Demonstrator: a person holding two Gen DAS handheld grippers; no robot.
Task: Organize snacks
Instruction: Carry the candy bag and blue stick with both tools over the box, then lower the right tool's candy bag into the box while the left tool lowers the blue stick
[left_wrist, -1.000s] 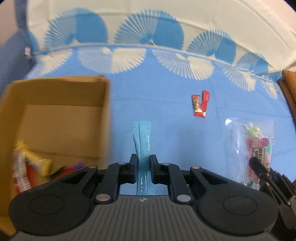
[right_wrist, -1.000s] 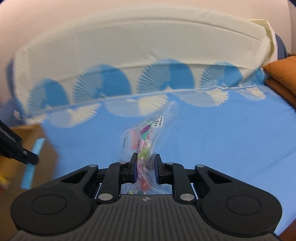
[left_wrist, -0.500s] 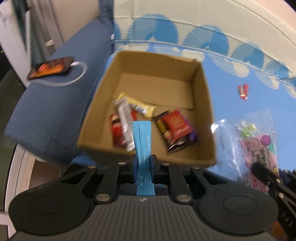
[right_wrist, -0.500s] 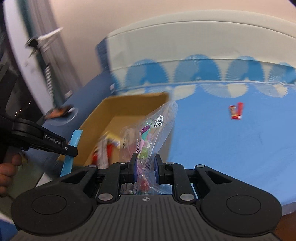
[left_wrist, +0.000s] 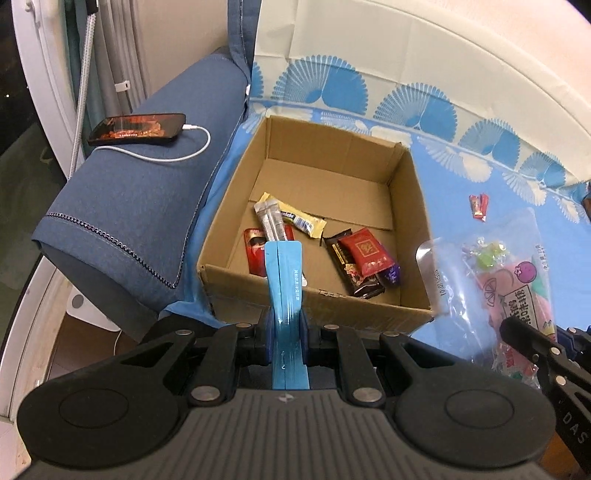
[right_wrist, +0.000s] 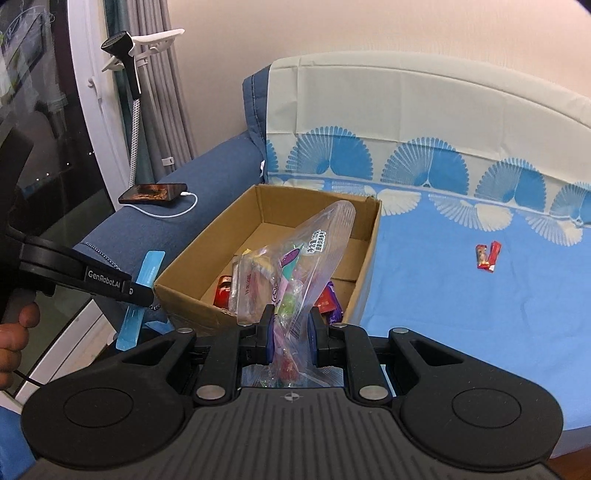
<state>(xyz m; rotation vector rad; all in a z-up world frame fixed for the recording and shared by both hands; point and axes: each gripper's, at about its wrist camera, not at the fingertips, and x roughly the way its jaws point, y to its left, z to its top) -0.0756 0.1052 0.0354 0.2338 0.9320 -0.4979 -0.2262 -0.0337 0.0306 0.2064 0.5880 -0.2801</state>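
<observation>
My left gripper (left_wrist: 284, 334) pinches a blue sachet (left_wrist: 283, 280), upright just before the cardboard box's (left_wrist: 410, 236) near wall, hiding some wrappers inside. My right gripper (right_wrist: 290, 338) clamps a clear candy bag (right_wrist: 295, 273), blocking most box contents. Red wrappers (right_wrist: 487, 256) lie well right of the box, too small to read.

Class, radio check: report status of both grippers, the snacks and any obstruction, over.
Left gripper shut on blue sachet. Right gripper shut on candy bag. Both short of cardboard box; nothing blocking.
</observation>
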